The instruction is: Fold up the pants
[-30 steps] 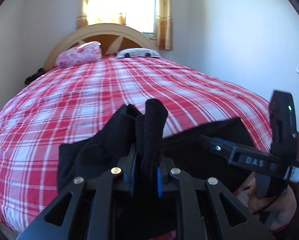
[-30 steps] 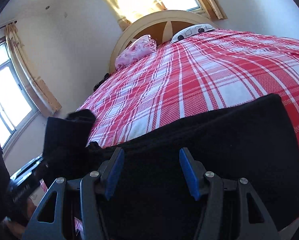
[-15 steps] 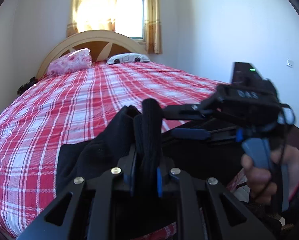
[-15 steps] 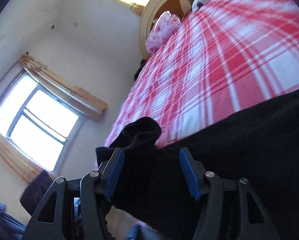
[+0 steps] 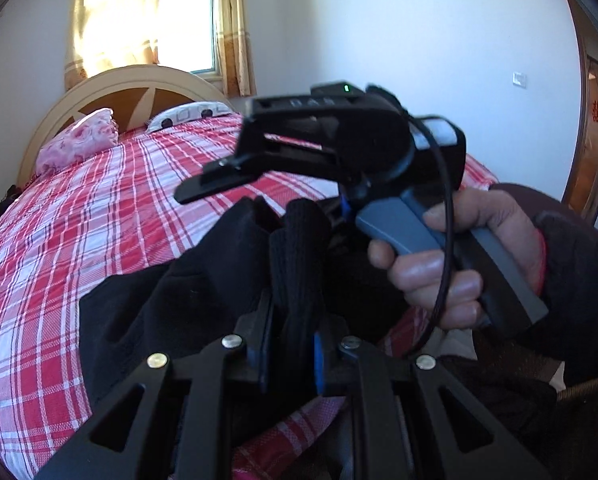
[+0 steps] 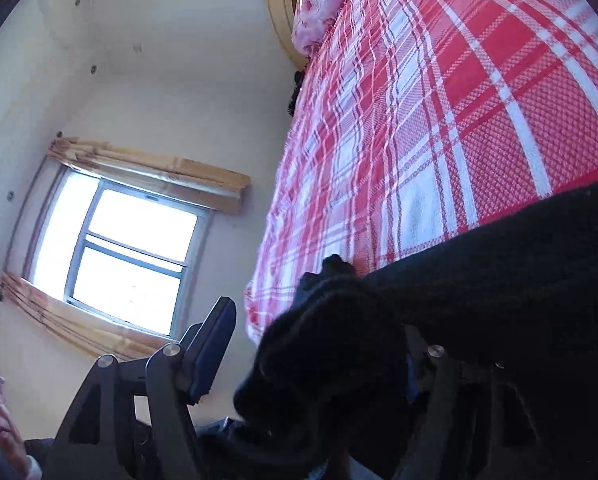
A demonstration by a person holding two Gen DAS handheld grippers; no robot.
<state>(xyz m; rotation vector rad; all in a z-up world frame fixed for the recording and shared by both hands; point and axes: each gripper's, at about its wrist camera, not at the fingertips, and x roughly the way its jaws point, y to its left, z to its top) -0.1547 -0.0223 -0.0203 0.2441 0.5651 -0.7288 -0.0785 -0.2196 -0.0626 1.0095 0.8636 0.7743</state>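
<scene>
1. The left tool (image 5: 287,354) is clamped on a bunched fold of the black pants (image 5: 203,292); the dark cloth stands up between its blue pads (image 5: 318,354) and fills the narrow gap.
2. The right tool (image 6: 311,360) has its jaws opening. A lump of the pants (image 6: 327,344) sits between them, clear of the left-hand pad (image 6: 211,354), which stands in open air; the right-hand pad is mostly hidden under cloth, so contact there cannot be told.
3. In the left wrist view the right tool (image 5: 219,184) crosses from 3 o'clock toward 12, rolled on its side, just above the pinched fold.
4. A hand (image 5: 455,264) at 3 o'clock grips the right tool's blue-grey handle (image 5: 403,232), with a black cable (image 5: 445,216) looped over the fingers.
5. The rest of the pants spreads from the left tool toward 9 o'clock, lying on the near edge of the bed (image 5: 79,208), which has a red and white plaid cover.
6. At 11 o'clock, by the curved headboard (image 5: 139,88), lie a pink pillow (image 5: 79,140) and a white patterned pillow (image 5: 191,114).
7. A curtained window (image 5: 187,26) stands at 12 o'clock.
</scene>
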